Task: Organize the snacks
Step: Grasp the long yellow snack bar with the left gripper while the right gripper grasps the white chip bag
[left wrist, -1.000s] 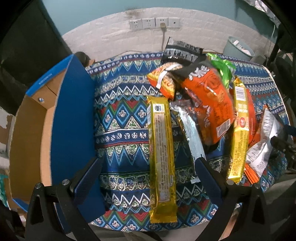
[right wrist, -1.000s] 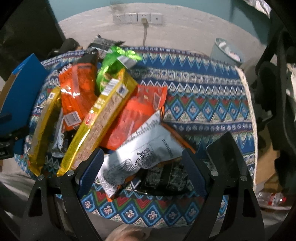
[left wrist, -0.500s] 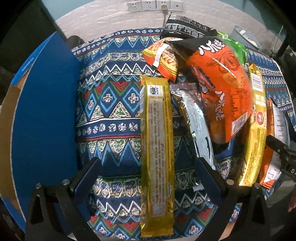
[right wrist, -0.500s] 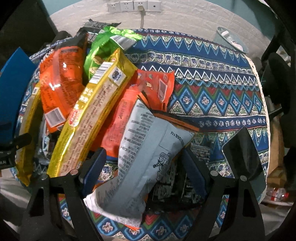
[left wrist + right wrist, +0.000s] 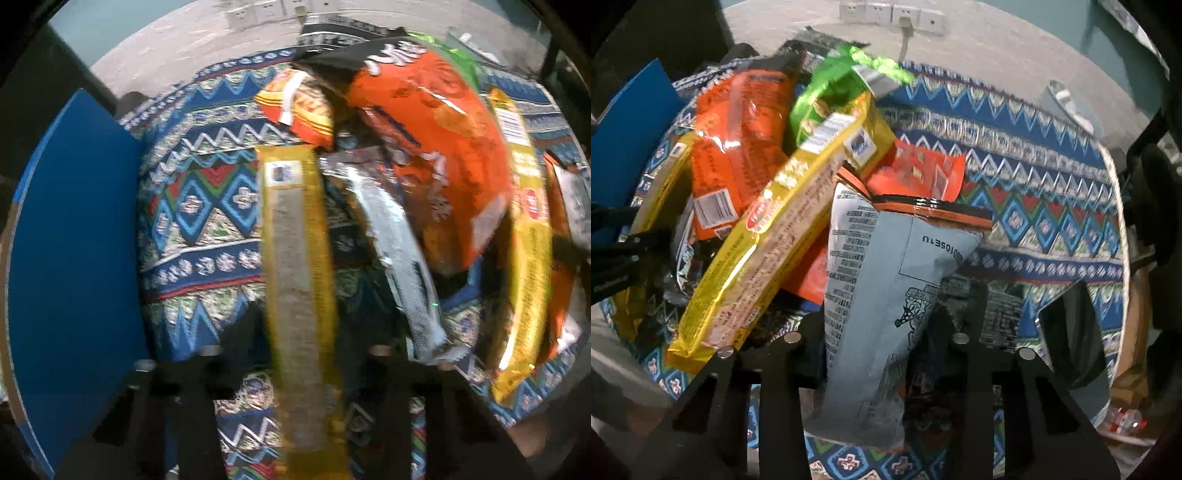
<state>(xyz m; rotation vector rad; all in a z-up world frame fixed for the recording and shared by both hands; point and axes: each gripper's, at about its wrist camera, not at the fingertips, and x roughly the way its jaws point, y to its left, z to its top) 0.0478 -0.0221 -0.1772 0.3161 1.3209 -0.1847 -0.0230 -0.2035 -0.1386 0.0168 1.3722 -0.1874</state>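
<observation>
A pile of snack packs lies on a table with a patterned cloth (image 5: 207,221). In the left wrist view my left gripper (image 5: 299,332) has its jaws closed in on a long gold biscuit pack (image 5: 295,280); the view is blurred. Beside it lie a silver pack (image 5: 399,258), a big orange bag (image 5: 436,147) and a second gold pack (image 5: 524,266). In the right wrist view my right gripper (image 5: 882,325) has its jaws closed in on a grey-white bag (image 5: 882,280) with an orange top edge, which stands between them.
An open cardboard box with a blue flap (image 5: 74,258) stands at the table's left edge. A green bag (image 5: 827,92) and a red-orange pouch (image 5: 916,173) lie in the pile. Wall sockets (image 5: 890,13) are behind. A chair (image 5: 1156,184) stands to the right.
Both grippers moved forward and down over the pile and their jaws closed in: the left around the long gold pack, the right around the grey-white bag.
</observation>
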